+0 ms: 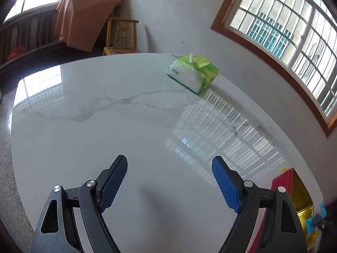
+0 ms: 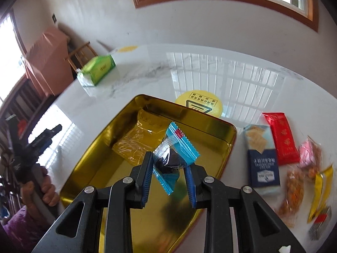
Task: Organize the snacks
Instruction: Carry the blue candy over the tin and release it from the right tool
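My right gripper [image 2: 168,162] is shut on a blue-wrapped snack [image 2: 175,147] with a dark filling, held above the open gold tin [image 2: 88,158]. A clear-wrapped packet [image 2: 137,141] lies inside the tin. Several loose snacks lie on the table to the right: a red packet [image 2: 281,137], a cracker packet [image 2: 258,136], a dark blue packet [image 2: 264,167], a pink one [image 2: 309,151], a nut packet [image 2: 291,191]. My left gripper [image 1: 169,164] is open and empty over bare marble table [image 1: 105,126]. The tin's red and gold edge [image 1: 294,189] shows at the left wrist view's lower right.
A green tissue pack [image 1: 192,73] sits at the table's far side; it also shows in the right wrist view [image 2: 96,69]. A round yellow sticker [image 2: 200,105] lies behind the tin. A wooden chair [image 1: 121,35] and a cardboard box [image 1: 86,14] stand beyond the table.
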Demonstrator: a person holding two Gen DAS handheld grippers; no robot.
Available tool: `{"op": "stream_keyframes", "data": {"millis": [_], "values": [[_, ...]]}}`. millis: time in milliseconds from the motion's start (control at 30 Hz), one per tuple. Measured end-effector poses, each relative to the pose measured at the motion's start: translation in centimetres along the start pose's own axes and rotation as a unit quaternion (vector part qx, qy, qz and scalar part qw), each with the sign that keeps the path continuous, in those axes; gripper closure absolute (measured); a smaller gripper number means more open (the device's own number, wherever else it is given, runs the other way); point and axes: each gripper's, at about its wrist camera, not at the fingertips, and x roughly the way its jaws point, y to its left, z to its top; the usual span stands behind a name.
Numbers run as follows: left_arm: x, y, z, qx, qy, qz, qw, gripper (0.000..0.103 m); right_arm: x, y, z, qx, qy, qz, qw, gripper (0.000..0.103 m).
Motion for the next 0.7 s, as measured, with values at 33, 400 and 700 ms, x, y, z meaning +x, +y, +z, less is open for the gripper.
{"op": "stream_keyframes", "data": {"millis": [33,400,700], "values": [[0.1,-0.1,0.2,0.005,-0.002,0.001,1.0000,0.020,0.4,0.1,0.2,0.000,0.005,-0.003,1.000,0.076],[0.2,0.1,0.2,0.003,0.005,-0.004,1.0000,0.020,3.5,-0.7,0.9,0.018,0.033,-0.029,0.999,0.075],[-0.2,-0.2,0.2,0.011,-0.003,0.000,0.9999,0.020,4.2,0.1,1.0,0.014,0.030,-0.044,0.998,0.071]]}}
